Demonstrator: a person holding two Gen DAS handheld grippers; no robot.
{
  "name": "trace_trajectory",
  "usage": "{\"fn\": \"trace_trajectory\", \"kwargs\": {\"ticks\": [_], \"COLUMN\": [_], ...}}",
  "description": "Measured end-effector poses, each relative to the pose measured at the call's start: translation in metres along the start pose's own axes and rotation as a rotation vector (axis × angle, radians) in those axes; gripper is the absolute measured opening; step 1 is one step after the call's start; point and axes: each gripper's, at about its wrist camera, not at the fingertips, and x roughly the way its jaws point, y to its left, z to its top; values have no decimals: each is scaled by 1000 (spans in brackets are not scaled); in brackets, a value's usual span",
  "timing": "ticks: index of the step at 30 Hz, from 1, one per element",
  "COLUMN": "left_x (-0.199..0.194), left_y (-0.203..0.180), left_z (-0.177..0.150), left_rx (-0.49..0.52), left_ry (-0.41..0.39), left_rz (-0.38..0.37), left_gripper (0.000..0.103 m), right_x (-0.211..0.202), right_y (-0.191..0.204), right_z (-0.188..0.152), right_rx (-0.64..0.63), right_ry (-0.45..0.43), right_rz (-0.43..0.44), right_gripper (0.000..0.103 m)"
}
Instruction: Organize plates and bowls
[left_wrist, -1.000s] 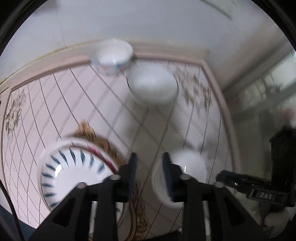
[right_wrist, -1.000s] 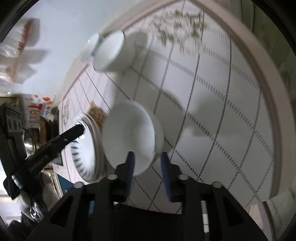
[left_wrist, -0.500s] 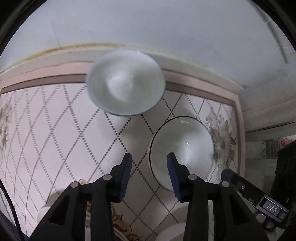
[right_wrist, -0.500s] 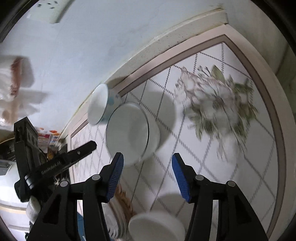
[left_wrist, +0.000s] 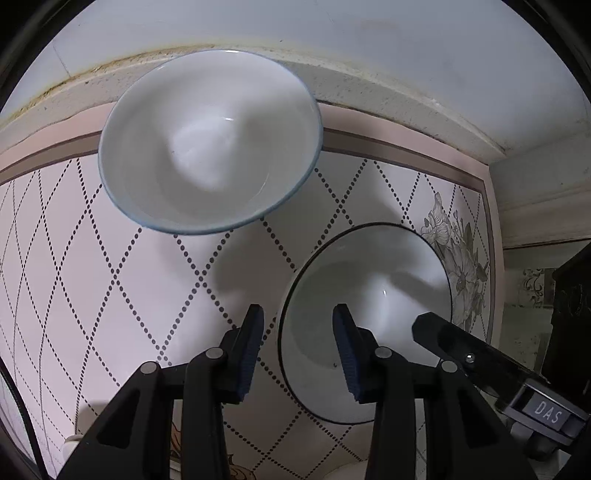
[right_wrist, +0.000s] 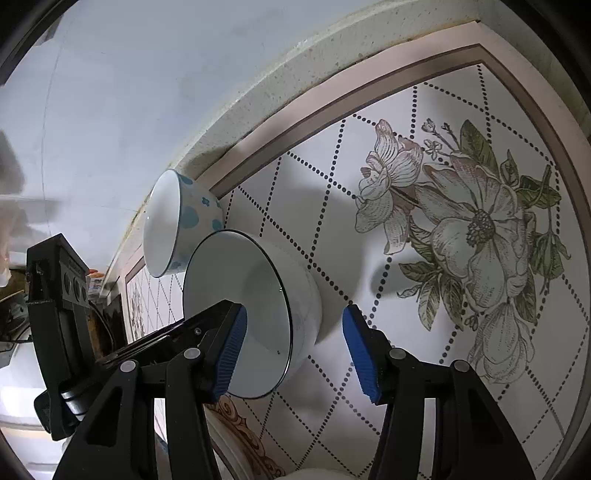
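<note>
Bowls looked glazed, slick and breakable: both grippers' fingers stood apart, straddling the black-rimmed bowl (left_wrist: 369, 325) rim at lower right, the best hold.

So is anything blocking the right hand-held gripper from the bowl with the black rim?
Nothing visible does. The right hand-held gripper is open and already straddles the near rim of the black-rimmed bowl. The blue-spotted bowl sits behind it, farther away, not in the path.

Diamond-dotted floral tablecloth (right_wrist: 424, 177) — pale wall (left_wrist: 332, 33) behind.
</note>
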Motion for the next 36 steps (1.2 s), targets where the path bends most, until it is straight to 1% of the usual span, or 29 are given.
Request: {"fn": "trace_trajectory", "kwargs": {"ticks": [3, 4, 5, 7, 8, 9, 11, 13, 19, 26, 32, 36], "left_x": [2, 1, 1, 1, 1, 1, 1, -1, -15, -46, -65, -79], "left_y": [-2, -1, -1, -2, -2, -2, -3, -5, -10, -24, -34, -42], "left_z": [2, 2, 3, 2, 2, 1, 0, -3, -12, -31, -61, -87], "left_rx": [11, 15, 20, 32, 34, 37, 47, 55, 69, 121, 175, 212], "left_ry": [-6, -9, -10, -11, -15, -19, -24, -33, -61, -108, -117, -120], "left_rz": [1, 2, 2, 20, 27, 36, 46, 69, 73, 44, 15, -5], "left_gripper": [36, 34, 27, 25, 21, 20, 18, 16, 16, 16, 16, 16], "right_x": [1, 2, 3, 6, 7, 7, 9, 9, 0, -34, -72, -97], "right_y": [2, 3, 3, 6, 7, 8, 11, 11, 14, 17, 18, 19], "right_z": [0, 0, 0, 0, 0, -1, -1, -2, -10, -29, -66, -97], "right_rx": [-9, -12, -14, -27, -33, -39, -53, -60, -71, -94, -114, -137], "right_ry": [3, 6, 7, 10, 5, 0, -7, -15, -18, -56, -79, -86], "right_rz": [-5, -7, -9, -23, -33, -44, -65, -67, -68, -62, -38, -45], "right_gripper": [52, 48, 42, 33, 31, 30, 24, 22, 21, 21, 21, 21]}}
